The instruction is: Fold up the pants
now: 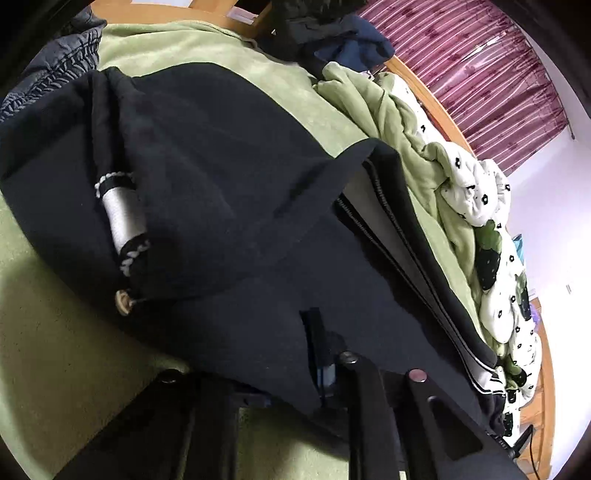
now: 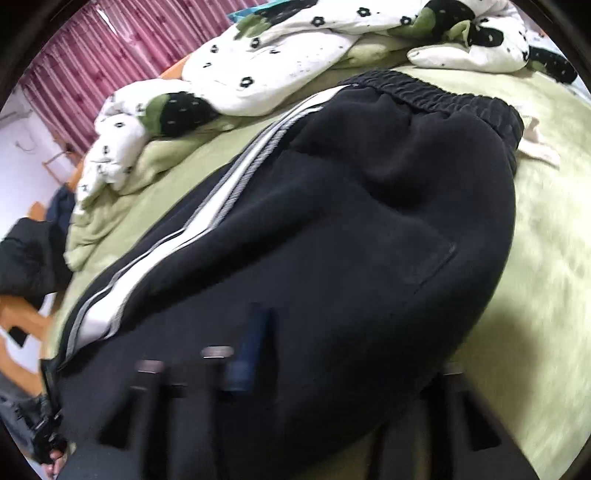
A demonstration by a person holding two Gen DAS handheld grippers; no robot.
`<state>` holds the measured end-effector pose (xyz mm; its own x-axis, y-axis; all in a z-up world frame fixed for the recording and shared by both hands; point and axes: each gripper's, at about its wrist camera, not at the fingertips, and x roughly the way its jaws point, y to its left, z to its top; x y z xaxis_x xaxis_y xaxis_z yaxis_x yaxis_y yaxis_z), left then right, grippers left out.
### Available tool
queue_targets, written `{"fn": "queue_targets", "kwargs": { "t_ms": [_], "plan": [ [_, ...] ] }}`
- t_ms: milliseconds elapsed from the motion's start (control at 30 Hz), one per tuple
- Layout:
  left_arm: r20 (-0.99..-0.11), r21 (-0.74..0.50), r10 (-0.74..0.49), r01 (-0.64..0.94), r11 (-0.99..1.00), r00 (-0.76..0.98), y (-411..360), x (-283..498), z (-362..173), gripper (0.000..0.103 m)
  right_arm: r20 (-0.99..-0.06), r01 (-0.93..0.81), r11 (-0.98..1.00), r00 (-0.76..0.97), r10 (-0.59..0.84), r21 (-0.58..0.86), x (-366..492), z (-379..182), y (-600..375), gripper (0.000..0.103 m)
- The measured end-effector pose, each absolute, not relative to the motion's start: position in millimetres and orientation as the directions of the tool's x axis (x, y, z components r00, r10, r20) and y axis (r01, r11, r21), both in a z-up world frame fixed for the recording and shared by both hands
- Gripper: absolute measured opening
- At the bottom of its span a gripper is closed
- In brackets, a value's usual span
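Black pants (image 1: pixel 221 166) with white side stripes (image 2: pixel 207 218) lie spread on a green bed sheet (image 2: pixel 535 258). Their elastic waistband (image 2: pixel 443 99) is at the far end in the right wrist view. A leg end with a silver-banded drawstring (image 1: pixel 122 214) and a round toggle (image 1: pixel 123 302) lies folded over at the left of the left wrist view. My left gripper (image 1: pixel 316 332) is at the near edge of the pants, shut on black fabric that drapes over its fingers. My right gripper (image 2: pixel 255 332) is blurred, its blue-padded finger (image 2: pixel 251 354) buried in a fold of the pants and pinching it.
A white flowered quilt (image 2: pixel 277 66) is bunched along the far side of the bed, also in the left wrist view (image 1: pixel 476 192). Dark clothes (image 1: pixel 332 29) and a grey garment (image 1: pixel 55 62) are heaped at the bed's end. A purple striped curtain (image 1: pixel 461 55) hangs behind.
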<state>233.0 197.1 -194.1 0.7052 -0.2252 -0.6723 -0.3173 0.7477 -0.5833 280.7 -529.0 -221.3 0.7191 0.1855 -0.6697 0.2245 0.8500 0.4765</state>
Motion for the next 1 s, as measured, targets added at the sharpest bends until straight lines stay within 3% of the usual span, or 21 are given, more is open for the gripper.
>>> {"fn": "queue_targets", "kwargs": {
  "t_ms": [167,633,800,900,1000],
  "plan": [
    [-0.685,-0.445,-0.129,-0.272,0.853,0.717,171.5,207.8,-164.6,0.010,-0.602,0.185,0.804,0.759,0.247,0.565,243.7,-202.9,-547.5,0.009],
    [-0.710,-0.467,-0.268,-0.150,0.872,0.652,137.6,9.8,-168.7,0.012,-0.638,0.258,0.782,0.738,0.219,0.567,61.5,-211.1,-632.7,0.009],
    [-0.713,-0.457,-0.249,-0.165,0.874,0.656,136.4,-0.8,-166.7,0.021,-0.723,0.311,0.809,0.664,0.190,0.498,36.9,-219.6,-631.6,0.032],
    [-0.709,-0.358,-0.158,-0.157,0.921,0.687,137.1,-26.9,-150.7,0.027,-0.701,0.299,0.834,0.699,0.139,0.464,5.5,-202.6,-620.1,0.037],
    [-0.682,-0.334,-0.142,-0.132,0.933,0.717,139.6,-53.1,-141.8,0.028,-0.676,0.272,0.889,0.735,0.055,0.368,-14.1,-180.3,-594.3,0.041]
  ]
}}
